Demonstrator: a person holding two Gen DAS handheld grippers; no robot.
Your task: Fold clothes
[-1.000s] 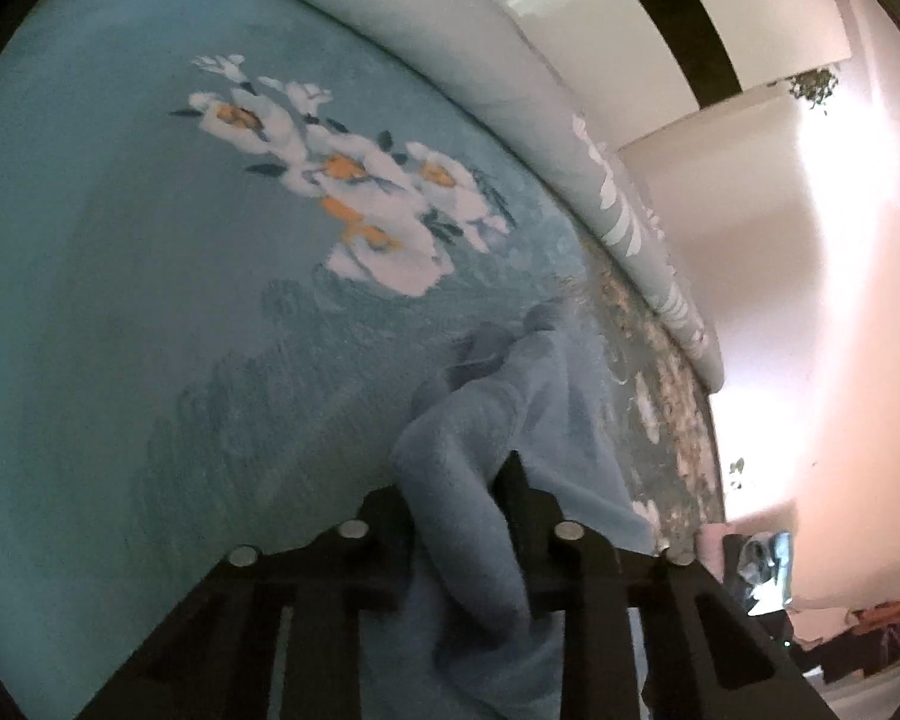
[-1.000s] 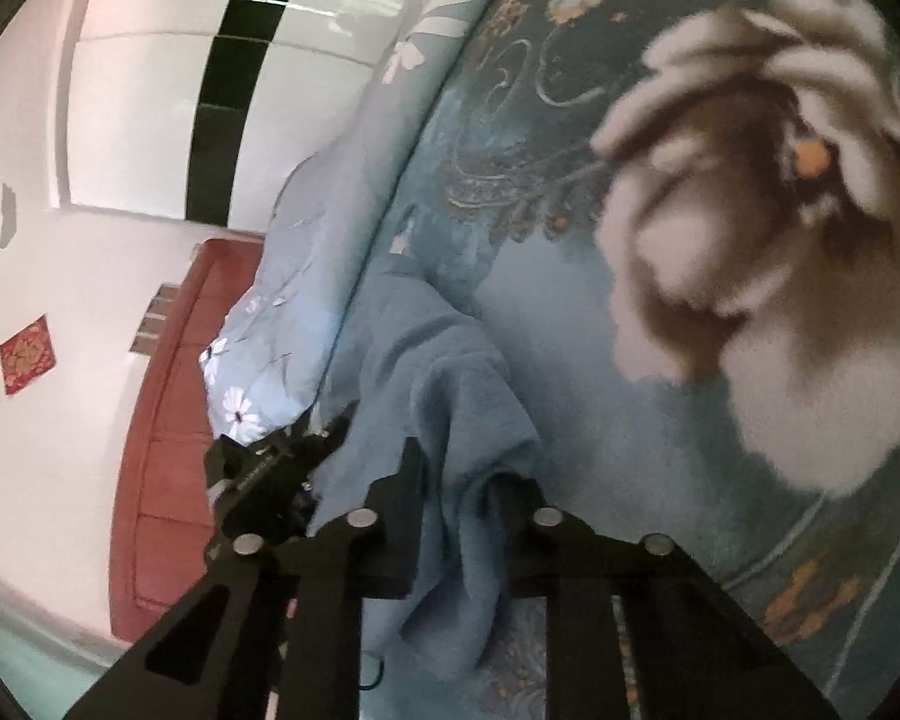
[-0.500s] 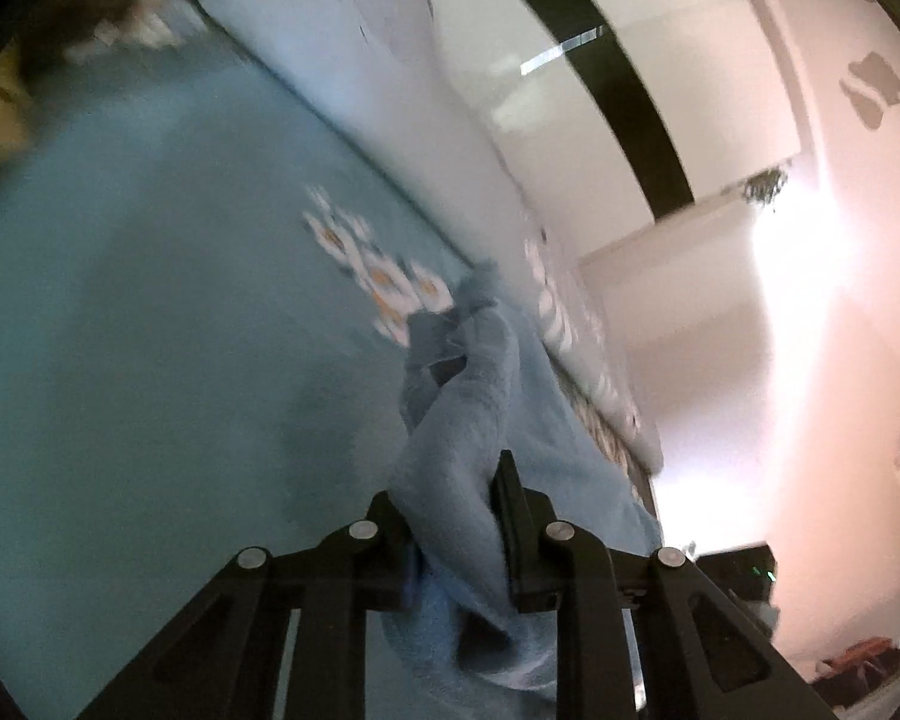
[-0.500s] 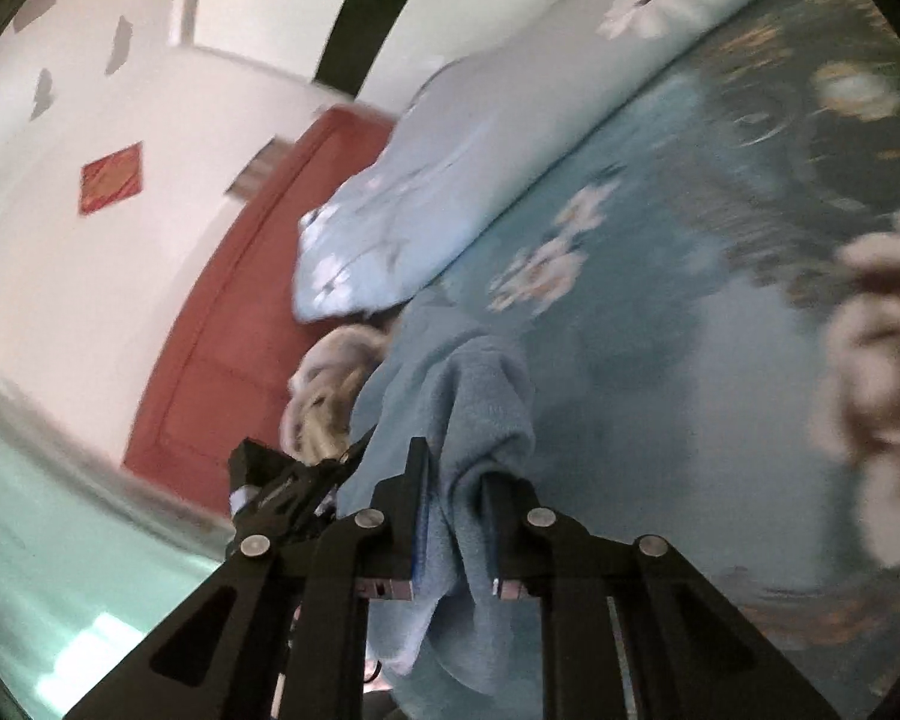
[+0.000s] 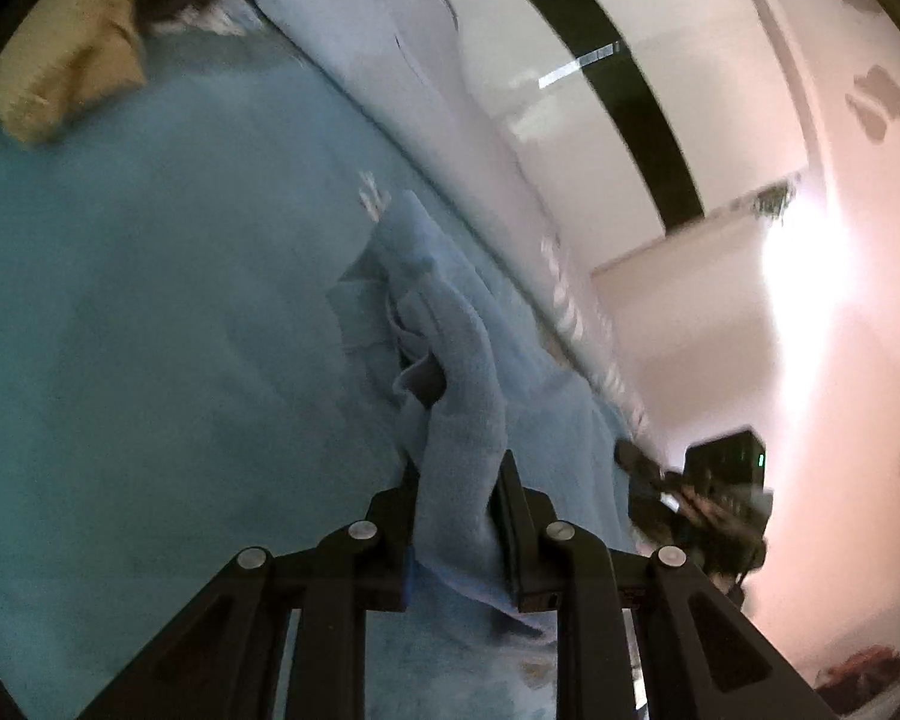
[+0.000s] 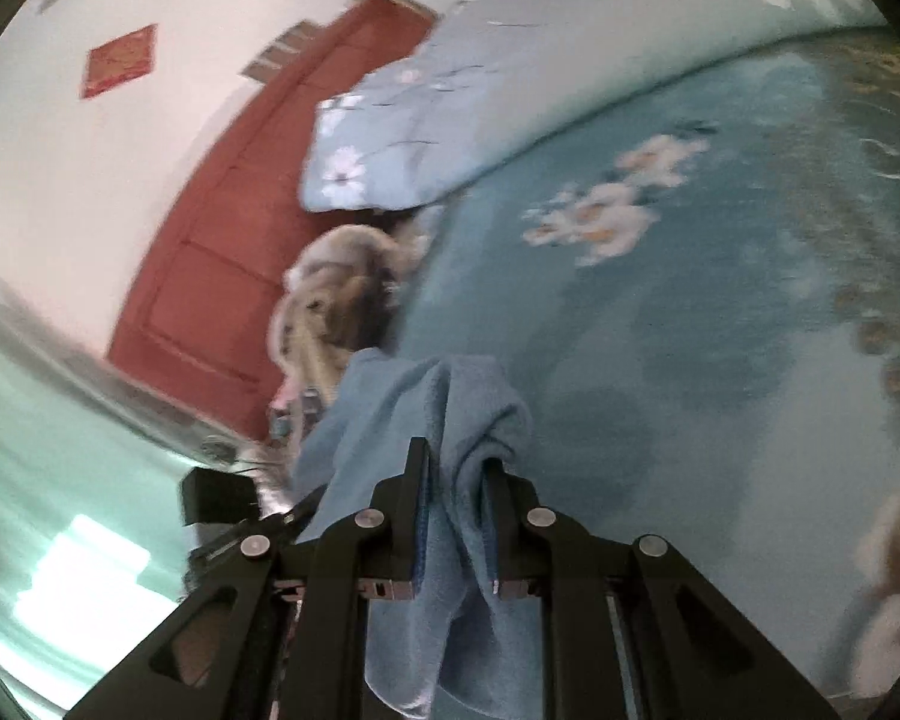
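Observation:
A light blue fleecy garment (image 5: 462,372) hangs stretched between my two grippers above a teal flowered bedspread (image 5: 150,330). My left gripper (image 5: 459,468) is shut on one bunched edge of it. My right gripper (image 6: 456,462) is shut on another edge of the same garment (image 6: 426,408), which drapes down past the fingers. The rest of the garment trails toward the bed in the left wrist view. The right gripper shows in the left wrist view (image 5: 696,492) as a dark blurred shape.
A pale blue flowered quilt (image 6: 510,72) lies rolled along the far side of the bed. A beige and brown garment (image 6: 342,294) sits near the bed's edge, also in the left wrist view (image 5: 72,60). A red-brown wooden door (image 6: 228,192) stands beyond.
Both grippers have lifted and swung with the garment, raising it off the bedspread. The views tilted from the bed surface toward the walls and door.

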